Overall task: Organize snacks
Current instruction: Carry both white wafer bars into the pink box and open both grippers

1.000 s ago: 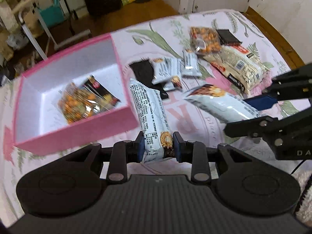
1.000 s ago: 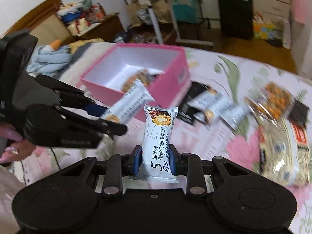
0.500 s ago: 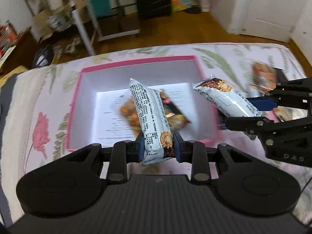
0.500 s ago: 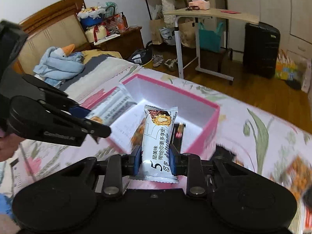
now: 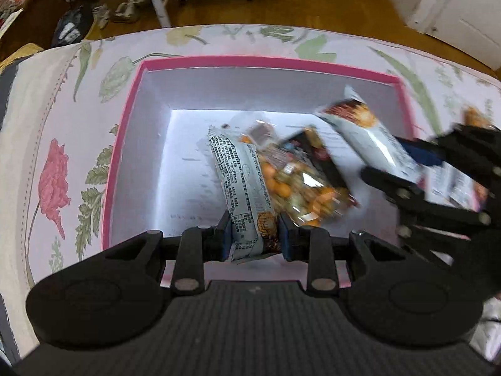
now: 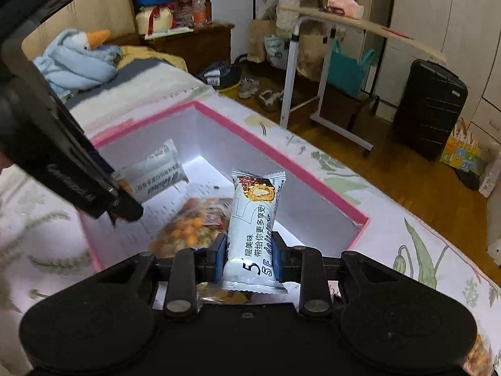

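Note:
A pink box [image 5: 125, 144] with a white inside lies on the flowered bedspread, and a clear bag of orange snacks [image 5: 300, 185] rests on its floor. My left gripper [image 5: 254, 238] is shut on a white snack bar [image 5: 241, 185] that hangs over the box's inside. My right gripper [image 6: 249, 258] is shut on a second white snack bar [image 6: 253, 219], also held above the box [image 6: 281, 159]. In the right wrist view the left gripper [image 6: 125, 206] reaches in from the left with its bar [image 6: 159, 172]. In the left wrist view the right gripper [image 5: 397, 172] comes in from the right.
The flowered bedspread [image 5: 53, 144] surrounds the box. Beyond the bed's edge are a wooden floor [image 6: 400, 188], a white-legged side table [image 6: 332, 50], a black suitcase [image 6: 429, 106] and shoes [image 6: 260, 91]. A blue plush toy [image 6: 75, 59] lies at the bed's head.
Both grippers, each still holding its bar, swept from the snack pile across to above the pink box and tipped further down; the box now fills both views.

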Available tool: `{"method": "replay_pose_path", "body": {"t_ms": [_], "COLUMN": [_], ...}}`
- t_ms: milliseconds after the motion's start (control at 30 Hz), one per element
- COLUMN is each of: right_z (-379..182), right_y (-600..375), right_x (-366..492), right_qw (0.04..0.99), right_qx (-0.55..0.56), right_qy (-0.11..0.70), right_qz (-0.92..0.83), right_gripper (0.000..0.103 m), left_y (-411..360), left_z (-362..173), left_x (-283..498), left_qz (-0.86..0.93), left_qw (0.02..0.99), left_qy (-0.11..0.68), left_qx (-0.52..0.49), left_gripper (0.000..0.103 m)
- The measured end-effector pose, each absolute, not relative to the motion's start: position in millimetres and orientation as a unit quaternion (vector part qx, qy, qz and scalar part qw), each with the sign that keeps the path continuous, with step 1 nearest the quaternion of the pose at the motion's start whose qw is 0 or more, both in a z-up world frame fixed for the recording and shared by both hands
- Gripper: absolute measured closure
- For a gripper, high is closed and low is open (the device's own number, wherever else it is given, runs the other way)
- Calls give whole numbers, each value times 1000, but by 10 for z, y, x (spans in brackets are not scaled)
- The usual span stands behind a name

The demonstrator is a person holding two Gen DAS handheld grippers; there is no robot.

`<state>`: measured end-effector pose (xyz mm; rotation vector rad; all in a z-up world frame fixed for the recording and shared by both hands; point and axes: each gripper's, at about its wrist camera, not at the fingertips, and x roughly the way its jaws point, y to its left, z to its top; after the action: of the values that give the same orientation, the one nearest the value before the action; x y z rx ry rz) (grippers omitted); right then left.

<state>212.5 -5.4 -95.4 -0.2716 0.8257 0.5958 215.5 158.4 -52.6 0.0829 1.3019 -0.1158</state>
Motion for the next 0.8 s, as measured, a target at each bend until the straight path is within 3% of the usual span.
{"method": "replay_pose_path", "body": {"t_ms": [333,533,667,800], "right_z": [-1114,-1278,-1206,-939], "right_y": [168,378,373,25], "right_x": [2069,2093,2126,1935], "right_qw": [856,844,849,869], "right_qx": [-182,-222,-196,-120], "right_qy": [401,414,417,394], "right_qz": [270,260,261,273], "right_gripper": [70,69,53,47], "left_y": [1855,1967,1899,1839], "left_z": [-1153,-1249,-1262,-1080], "left_x": [2276,2267,2248,2097], "left_qz": [-27,-30,-24,-40], "left_qw": [791,811,823,842], "left_qy": [611,584,567,538], "left_qx": [-7,-34,-28,-6], "left_gripper": [74,73,61,53]}}
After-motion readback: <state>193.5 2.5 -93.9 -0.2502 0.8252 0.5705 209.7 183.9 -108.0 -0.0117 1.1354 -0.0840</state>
